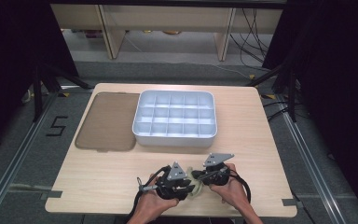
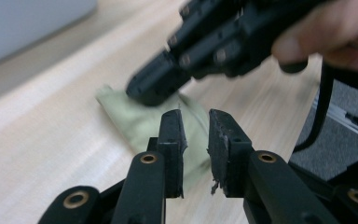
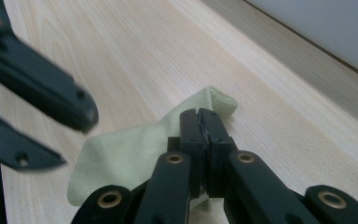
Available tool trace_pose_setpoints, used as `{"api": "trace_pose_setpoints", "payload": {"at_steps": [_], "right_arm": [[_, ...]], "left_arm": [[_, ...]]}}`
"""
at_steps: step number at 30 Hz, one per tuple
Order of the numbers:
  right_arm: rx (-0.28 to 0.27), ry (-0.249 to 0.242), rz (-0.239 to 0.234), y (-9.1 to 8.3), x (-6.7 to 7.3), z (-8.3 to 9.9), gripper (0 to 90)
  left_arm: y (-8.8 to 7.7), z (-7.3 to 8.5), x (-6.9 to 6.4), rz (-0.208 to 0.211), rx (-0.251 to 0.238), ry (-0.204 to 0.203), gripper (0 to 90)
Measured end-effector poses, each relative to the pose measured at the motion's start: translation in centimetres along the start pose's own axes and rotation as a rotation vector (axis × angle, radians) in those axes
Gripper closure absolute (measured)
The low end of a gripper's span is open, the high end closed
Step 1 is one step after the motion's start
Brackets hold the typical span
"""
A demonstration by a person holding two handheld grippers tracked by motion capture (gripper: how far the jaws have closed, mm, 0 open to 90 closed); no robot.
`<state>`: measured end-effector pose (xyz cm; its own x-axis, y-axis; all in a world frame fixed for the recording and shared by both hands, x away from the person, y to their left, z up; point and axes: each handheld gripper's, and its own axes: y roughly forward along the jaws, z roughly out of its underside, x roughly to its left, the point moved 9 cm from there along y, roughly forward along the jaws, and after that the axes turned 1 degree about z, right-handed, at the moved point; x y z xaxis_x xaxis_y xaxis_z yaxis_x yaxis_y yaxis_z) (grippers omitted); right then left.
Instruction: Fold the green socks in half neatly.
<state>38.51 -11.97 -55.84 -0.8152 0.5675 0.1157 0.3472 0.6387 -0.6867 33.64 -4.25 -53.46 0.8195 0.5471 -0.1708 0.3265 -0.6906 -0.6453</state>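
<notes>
Pale green cloth [image 3: 121,158], white divided tray [image 1: 175,135], perhaps brown mat [image 1: 106,122], light wood table [image 1: 98,182].

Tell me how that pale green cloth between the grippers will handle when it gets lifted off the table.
The pale green cloth lies creased and flat on the table, so it will probably droop limply. It looks thin, likely light. The right gripper is shut on one part of it, so the rest would likely hang and swing. The left gripper stands slightly open.

The right gripper [image 2: 158,88] is blurring above the cloth [image 2: 135,119], whose near edge is hiding behind black jaws
</notes>
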Motion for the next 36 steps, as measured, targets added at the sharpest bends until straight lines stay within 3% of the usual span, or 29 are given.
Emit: {"api": "trace_pose_setpoints", "payload": {"at_steps": [2,5,6,7,12,14,19,23,27,28,30,36], "right_arm": [[0.000,0.000,0.002,0.0,0.0,0.0,89.2],[-0.002,-0.005,0.005,0.0,0.0,0.0,89.2],[-0.002,-0.005,0.003,0.0,0.0,0.0,89.2],[-0.002,-0.004,0.002,0.0,0.0,0.0,89.2],[-0.003,-0.004,0.004,0.0,0.0,0.0,89.1],[-0.007,-0.005,0.007,0.0,0.0,0.0,89.1],[-0.007,0.011,0.000,-0.1,0.1,-0.1,87.4],[-0.038,0.030,-0.008,-0.4,-0.1,-0.4,78.5],[-0.045,0.082,-0.004,-0.8,-0.6,-0.5,66.2],[-0.042,0.119,-0.002,-0.9,-0.6,-0.5,61.1],[-0.047,0.103,0.000,-0.8,-0.8,-0.5,57.6],[0.025,0.126,-0.012,0.0,-0.4,0.1,46.7]], "left_arm": [[0.6,0.6,-0.3,0.007,0.021,-0.010,74.4],[1.6,1.5,-0.4,0.003,0.052,0.008,76.0],[1.8,1.8,-0.1,-0.009,0.062,0.040,76.0],[2.0,1.9,-0.2,-0.010,0.045,0.003,77.4],[1.9,2.0,0.1,-0.024,0.056,0.033,78.9],[2.0,2.0,-0.1,-0.021,0.043,0.007,78.9],[2.0,2.1,0.1,-0.031,0.058,0.023,78.9],[1.9,2.0,0.0,-0.023,0.065,0.042,78.8],[2.0,1.9,-0.1,-0.024,0.046,0.027,78.6],[1.9,2.0,0.1,-0.030,0.061,0.041,78.6],[1.9,2.1,0.0,-0.024,0.068,0.046,78.6],[2.0,2.0,-0.1,-0.031,0.057,0.035,77.8]]}}
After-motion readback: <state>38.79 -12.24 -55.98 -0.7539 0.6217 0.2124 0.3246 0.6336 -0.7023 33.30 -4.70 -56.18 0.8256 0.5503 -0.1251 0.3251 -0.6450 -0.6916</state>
